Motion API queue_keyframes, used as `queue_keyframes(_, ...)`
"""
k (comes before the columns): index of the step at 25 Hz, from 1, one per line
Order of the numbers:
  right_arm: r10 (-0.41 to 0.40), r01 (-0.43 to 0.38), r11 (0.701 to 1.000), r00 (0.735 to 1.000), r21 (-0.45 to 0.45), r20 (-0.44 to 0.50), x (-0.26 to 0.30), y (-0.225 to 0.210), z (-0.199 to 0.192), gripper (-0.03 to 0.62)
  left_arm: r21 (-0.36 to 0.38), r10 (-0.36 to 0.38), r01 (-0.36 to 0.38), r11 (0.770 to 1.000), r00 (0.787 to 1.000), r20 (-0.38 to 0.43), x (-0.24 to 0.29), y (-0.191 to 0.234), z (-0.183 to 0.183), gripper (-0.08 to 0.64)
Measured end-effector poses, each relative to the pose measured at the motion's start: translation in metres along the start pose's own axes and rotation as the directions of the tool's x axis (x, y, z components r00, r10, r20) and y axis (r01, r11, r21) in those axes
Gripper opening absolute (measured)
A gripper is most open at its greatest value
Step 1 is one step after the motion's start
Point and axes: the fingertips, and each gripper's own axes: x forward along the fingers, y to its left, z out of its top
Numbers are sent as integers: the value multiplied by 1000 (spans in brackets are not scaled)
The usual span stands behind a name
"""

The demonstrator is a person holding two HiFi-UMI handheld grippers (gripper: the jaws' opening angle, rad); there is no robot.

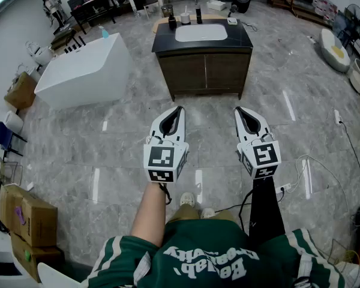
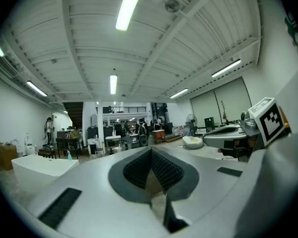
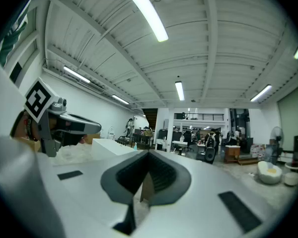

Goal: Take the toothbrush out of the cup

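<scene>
Toothbrush, not discernible on the counter (image 1: 243,41) far ahead of the closed, empty left claw (image 1: 179,109) and right claw (image 1: 239,110), is likely light and stiff: pinch its handle.

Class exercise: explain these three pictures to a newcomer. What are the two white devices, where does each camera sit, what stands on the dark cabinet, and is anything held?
A person holds two hand-operated grippers, the left gripper and right gripper. The head view looks down from the person's head; the other two cameras ride on the grippers, looking along their jaws. Both pairs of jaws are shut, nothing between them. Ahead stands a cabinet with a white sink; small bottles and a pale cup stand by its far edge. No toothbrush can be made out.
</scene>
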Motion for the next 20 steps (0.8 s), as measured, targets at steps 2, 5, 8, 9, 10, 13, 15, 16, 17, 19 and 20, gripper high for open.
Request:
queue_keyframes(2,-2,2,1000,1000,-9,-1,-12,5,1,3,4,-6,6,1000,1000,7,-11,-5,-3,0)
queue_keyframes(5,-20,20,1000,1000,-14,-8,-29,7,0,3,11,-5,5,1000,1000,9,-26,-12,-6,0)
queue_keyframes(8,-34,34,999,999,0,-6,-40,6,0,3,9,7,-7,1000,1000,14,-36,-15,-5,0)
queue_keyframes(9,-32,32,999,999,4,-2,-42,8,2,3,11,11,-11,1000,1000,18,-38,-15,-4,0)
queue_keyframes(10,-29,29,1000,1000,4,2,-42,10,4,3,15,14,-14,1000,1000,22,-40,-14,-2,0)
queue_keyframes(13,-23,23,1000,1000,2,13,-39,13,8,3,19,14,-15,1000,999,42,-40,-9,4,42)
queue_keyframes(15,-17,17,1000,1000,-1,19,-33,13,9,3,12,12,-13,1000,998,59,-37,-5,7,94)
queue_keyframes(16,-14,14,1000,1000,-5,21,-29,13,9,3,8,12,-13,1000,998,65,-34,-2,7,107)
queue_keyframes(17,-10,11,1000,1000,-9,22,-24,14,8,3,5,14,-14,1000,998,69,-32,2,8,112)
queue_keyframes(19,-5,5,1000,1000,-14,25,-14,14,8,3,7,19,-19,1000,997,73,-25,9,7,126)
queue_keyframes(20,-2,3,1000,1000,-15,27,-8,13,8,3,12,21,-22,1000,997,74,-19,13,7,132)
